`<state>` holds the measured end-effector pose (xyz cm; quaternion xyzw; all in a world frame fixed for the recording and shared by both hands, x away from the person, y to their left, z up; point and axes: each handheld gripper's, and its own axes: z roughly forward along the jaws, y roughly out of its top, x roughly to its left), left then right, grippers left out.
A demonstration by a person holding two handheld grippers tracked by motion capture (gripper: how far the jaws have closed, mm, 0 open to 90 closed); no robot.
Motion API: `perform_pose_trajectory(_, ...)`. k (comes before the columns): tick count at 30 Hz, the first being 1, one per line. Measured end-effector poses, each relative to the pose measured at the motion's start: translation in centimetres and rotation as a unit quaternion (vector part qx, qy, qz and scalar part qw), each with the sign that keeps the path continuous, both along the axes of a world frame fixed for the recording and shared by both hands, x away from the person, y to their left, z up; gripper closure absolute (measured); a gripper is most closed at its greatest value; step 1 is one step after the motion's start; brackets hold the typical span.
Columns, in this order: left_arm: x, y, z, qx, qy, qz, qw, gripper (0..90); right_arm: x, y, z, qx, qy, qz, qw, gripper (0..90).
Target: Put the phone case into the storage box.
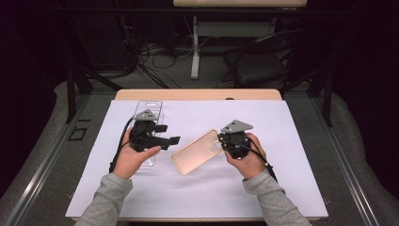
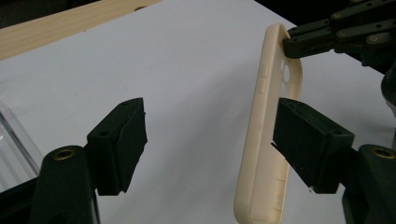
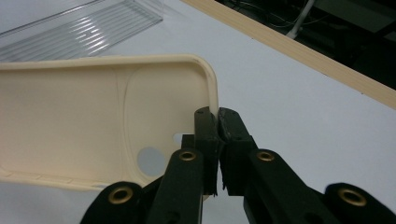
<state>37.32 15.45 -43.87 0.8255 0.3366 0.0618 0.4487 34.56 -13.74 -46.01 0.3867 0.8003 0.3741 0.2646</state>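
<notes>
A cream phone case (image 1: 195,151) lies hollow side up over the white sheet, tilted from near left to far right. My right gripper (image 1: 220,141) is shut on the case's far right rim, next to the camera cut-out; its jaws (image 3: 218,135) pinch the rim of the case (image 3: 84,112). My left gripper (image 1: 168,134) is held just left of the case, jaws apart and pointing at it. In the left gripper view its jaws (image 2: 210,140) stand open with nothing pressed between them, and the case (image 2: 261,140) stands just beyond the right-hand jaw.
A clear plastic packaging tray (image 1: 149,109) lies under and behind the left hand, also seen as the ribbed clear tray (image 3: 93,32). A white sheet (image 1: 282,155) covers the wooden table (image 1: 197,94). Dark stands, cables and a chair lie beyond the far edge.
</notes>
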Motion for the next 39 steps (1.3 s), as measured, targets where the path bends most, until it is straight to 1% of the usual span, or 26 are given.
perform_pose_trajectory(4, -0.1, -0.4, -0.2, 0.001, 0.011, -0.022, 0.9997, 35.7, -0.2, 0.2, 0.0, -0.002, -0.001, 0.007, 1.0000, 87.3)
perform_pose_trajectory(7, -0.2, -0.7, -0.4, -0.002, 0.021, -0.034, 0.9992, 39.6, -0.3, 0.4, 0.0, -0.003, -0.002, 0.010, 0.9999, 87.3)
perform_pose_trajectory(10, -0.2, -0.9, -0.6, -0.003, 0.025, -0.038, 0.9989, 42.4, -0.5, 0.6, 0.0, -0.003, -0.005, 0.012, 0.9999, 87.3)
perform_pose_trajectory(16, -0.4, -1.0, -0.6, 0.007, 0.020, -0.033, 0.9992, 45.1, -0.7, 0.8, -0.1, -0.008, -0.008, 0.016, 0.9998, 87.3)
perform_pose_trajectory(19, -0.4, -1.0, -0.6, 0.002, 0.021, -0.033, 0.9992, 46.2, -0.7, 0.9, -0.1, -0.008, -0.010, 0.017, 0.9998, 87.3)
perform_pose_trajectory(21, -0.4, -1.0, -0.6, 0.002, 0.018, -0.039, 0.9991, 46.2, -0.8, 0.9, -0.1, -0.008, -0.012, 0.018, 0.9997, 87.3)
perform_pose_trajectory(25, -0.5, -1.1, -0.7, 0.002, 0.024, -0.046, 0.9987, 46.8, -0.8, 1.0, -0.1, -0.009, -0.013, 0.019, 0.9997, 87.3)
perform_pose_trajectory(26, -0.5, -1.2, -0.8, 0.001, 0.027, -0.050, 0.9984, 46.8, -0.8, 1.0, -0.1, -0.009, -0.013, 0.020, 0.9997, 87.3)
perform_pose_trajectory(30, -0.3, -1.3, -1.2, -0.019, 0.048, -0.065, 0.9965, 50.0, -0.9, 1.1, -0.1, -0.011, -0.015, 0.021, 0.9996, 87.3)
perform_pose_trajectory(32, -0.2, -1.4, -1.4, -0.022, 0.060, -0.068, 0.9956, 51.2, -0.9, 1.1, -0.1, -0.011, -0.016, 0.022, 0.9996, 87.3)
perform_pose_trajectory(35, -0.1, -1.4, -1.6, -0.031, 0.080, -0.073, 0.9936, 54.4, -1.0, 1.2, -0.1, -0.010, -0.018, 0.022, 0.9996, 87.3)
perform_pose_trajectory(39, 0.1, -1.5, -1.9, -0.036, 0.103, -0.072, 0.9915, 57.7, -1.0, 1.2, -0.1, -0.011, -0.020, 0.022, 0.9995, 87.3)
